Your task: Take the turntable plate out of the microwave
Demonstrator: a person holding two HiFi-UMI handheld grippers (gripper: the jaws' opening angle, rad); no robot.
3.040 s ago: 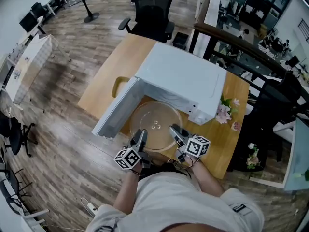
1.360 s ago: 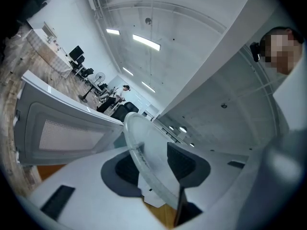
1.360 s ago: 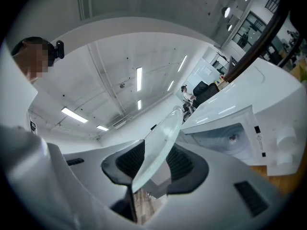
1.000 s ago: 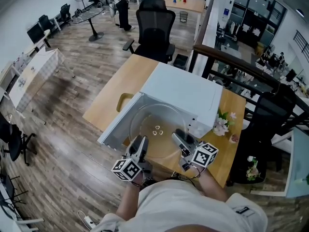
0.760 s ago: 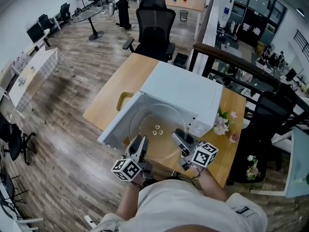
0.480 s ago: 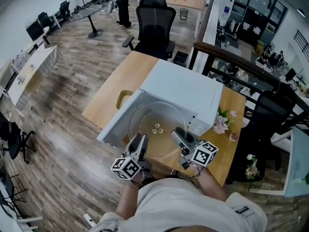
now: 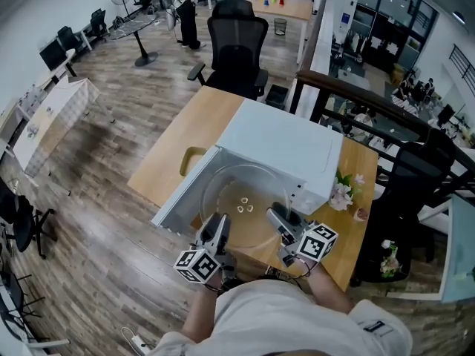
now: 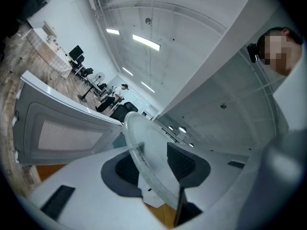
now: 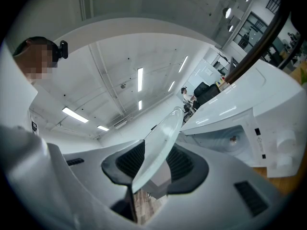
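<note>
Turntable plate (image 7: 241, 212), clear glass, round, lies roughly flat in the head view, held just in front of the open microwave (image 7: 286, 141), with its far edge close to the opening; cannot tell whether that edge is fully clear of it. There is a small three-lobed hub mark at the plate's centre. Left gripper (image 7: 220, 225) is clamped on the plate's near-left rim, and the left gripper view shows the glass edge (image 8: 144, 157) running between both ribbed pads, jaws narrow on it. Right gripper (image 7: 277, 218) is clamped on the near-right rim, and in the right gripper view the rim (image 9: 158, 147) sits between the pads, jaws likewise closed on the glass. Both grippers point about level, with the marker cubes toward the person. The right gripper view looks into the microwave cavity (image 9: 230, 135), white inside, with a small drive coupler showing on its floor. Microwave door (image 7: 177, 193) is swung open to the left of the plate, and its mesh window shows in the left gripper view (image 8: 62, 131). The microwave sits on a wooden table (image 7: 178, 128), pink flowers (image 7: 343, 190) lie just right of it, and a black office chair (image 7: 237, 47) stands at the table's far side.
</note>
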